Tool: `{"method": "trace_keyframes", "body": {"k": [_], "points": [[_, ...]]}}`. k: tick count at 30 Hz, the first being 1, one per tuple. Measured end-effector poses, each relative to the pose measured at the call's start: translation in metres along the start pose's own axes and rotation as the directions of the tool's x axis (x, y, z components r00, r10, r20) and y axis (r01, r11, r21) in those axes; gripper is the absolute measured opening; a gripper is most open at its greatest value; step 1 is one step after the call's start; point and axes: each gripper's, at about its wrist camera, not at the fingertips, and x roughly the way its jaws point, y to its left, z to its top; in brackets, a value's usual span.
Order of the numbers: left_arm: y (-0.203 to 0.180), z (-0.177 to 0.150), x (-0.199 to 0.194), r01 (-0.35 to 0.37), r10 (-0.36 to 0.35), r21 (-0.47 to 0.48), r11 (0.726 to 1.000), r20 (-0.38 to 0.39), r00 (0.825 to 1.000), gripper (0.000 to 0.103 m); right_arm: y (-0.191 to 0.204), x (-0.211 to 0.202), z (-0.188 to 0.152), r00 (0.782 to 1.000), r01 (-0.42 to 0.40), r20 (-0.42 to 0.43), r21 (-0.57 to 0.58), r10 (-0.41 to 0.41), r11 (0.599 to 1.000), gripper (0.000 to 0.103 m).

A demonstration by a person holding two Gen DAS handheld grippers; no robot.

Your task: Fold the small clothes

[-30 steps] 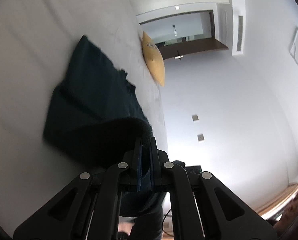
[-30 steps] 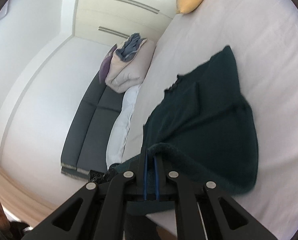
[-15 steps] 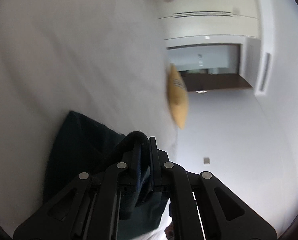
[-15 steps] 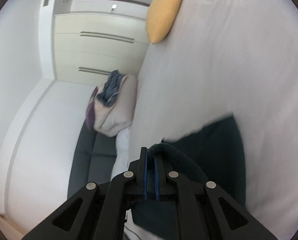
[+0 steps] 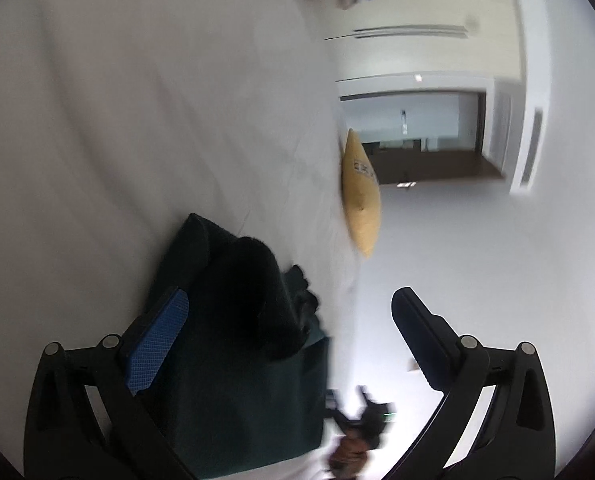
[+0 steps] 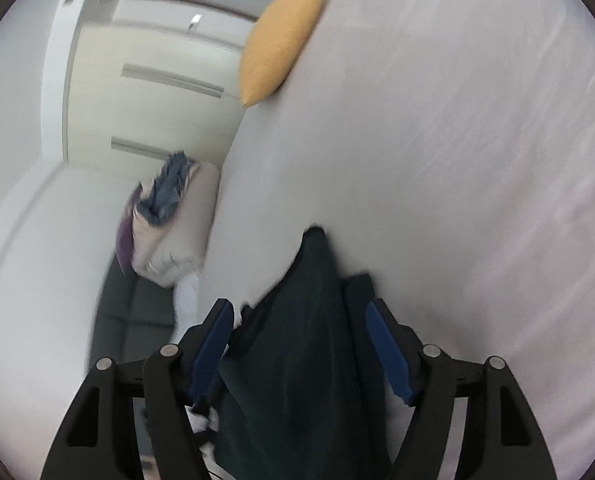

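Note:
A dark green garment (image 5: 233, 344) lies folded over on the white bed sheet (image 5: 137, 120), with a bunched edge on top. My left gripper (image 5: 289, 312) is open, its blue-padded fingers (image 5: 157, 340) spread on either side of the cloth and holding nothing. In the right wrist view the same garment (image 6: 297, 360) lies between the spread fingers of my right gripper (image 6: 301, 320), which is open too. Both views are motion-blurred.
A yellow cushion (image 5: 361, 196) sits at the far edge of the bed, also in the right wrist view (image 6: 281, 36). A pile of pillows and blue clothes (image 6: 165, 216) rests on a dark sofa (image 6: 137, 312) beside the bed. Wardrobe doors (image 6: 149, 80) stand behind.
Both grippers were shut on the garment's edge and carried it forward over the rest of the cloth. Now both have opened and let the folded edge drop.

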Motion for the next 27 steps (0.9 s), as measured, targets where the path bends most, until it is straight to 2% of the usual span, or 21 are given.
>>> {"method": "trace_keyframes", "body": {"k": [2,6,9,11,14,16,17,19,20,23,24,25,27], "points": [[-0.009,-0.014,-0.008,-0.043,0.045,0.097,0.994,-0.014,0.999,0.102,0.015,-0.004,-0.016,0.999,0.042,-0.024,-0.099,-0.044,0.994,0.073],[-0.033,-0.038,0.008,-0.036,0.071,0.251,0.967,-0.131,0.989,0.101,0.029,-0.004,-0.038,0.99,0.098,-0.081,-0.214,-0.118,0.972,0.072],[-0.039,-0.05,0.025,-0.013,0.07,0.27,0.963,-0.205,0.976,0.099,0.037,-0.003,-0.061,0.987,0.069,-0.119,-0.262,-0.103,0.963,0.072],[-0.045,-0.056,0.034,-0.02,0.093,0.285,0.958,-0.245,0.965,0.093,0.042,0.0,-0.068,0.986,0.057,-0.133,-0.264,-0.095,0.963,0.072],[-0.056,-0.068,0.059,-0.052,0.15,0.309,0.95,-0.303,0.941,0.093,0.043,0.003,-0.074,0.986,0.029,-0.15,-0.249,-0.068,0.968,0.072],[-0.051,-0.066,0.071,-0.106,0.201,0.306,0.946,-0.297,0.933,0.093,0.041,0.002,-0.076,0.986,0.011,-0.161,-0.239,-0.051,0.971,0.072],[-0.053,-0.067,0.078,-0.112,0.201,0.292,0.95,-0.293,0.935,0.093,0.041,0.004,-0.077,0.985,0.002,-0.165,-0.238,-0.042,0.971,0.071],[-0.049,-0.048,0.088,-0.109,0.177,0.249,0.962,-0.268,0.947,0.088,0.042,0.007,-0.079,0.985,-0.007,-0.171,-0.236,-0.035,0.972,0.071],[-0.052,-0.041,0.092,-0.086,0.148,0.233,0.969,-0.262,0.954,0.085,0.044,0.008,-0.082,0.984,-0.009,-0.174,-0.236,-0.033,0.972,0.071],[-0.071,-0.014,0.106,0.013,0.029,0.188,0.982,-0.221,0.975,0.084,0.039,0.008,-0.083,0.983,-0.006,-0.181,-0.234,-0.037,0.972,0.071],[-0.077,-0.002,0.11,0.071,-0.042,0.152,0.986,-0.181,0.983,0.084,0.037,0.009,-0.083,0.983,-0.003,-0.181,-0.229,-0.04,0.973,0.071],[-0.078,0.009,0.112,0.098,-0.082,0.119,0.988,-0.134,0.988,0.085,0.034,0.009,-0.082,0.983,0.003,-0.177,-0.222,-0.043,0.975,0.071],[-0.075,0.026,0.109,0.107,-0.106,0.048,0.993,-0.02,0.994,0.085,0.03,0.01,-0.081,0.985,0.011,-0.166,-0.21,-0.047,0.978,0.071]]}}
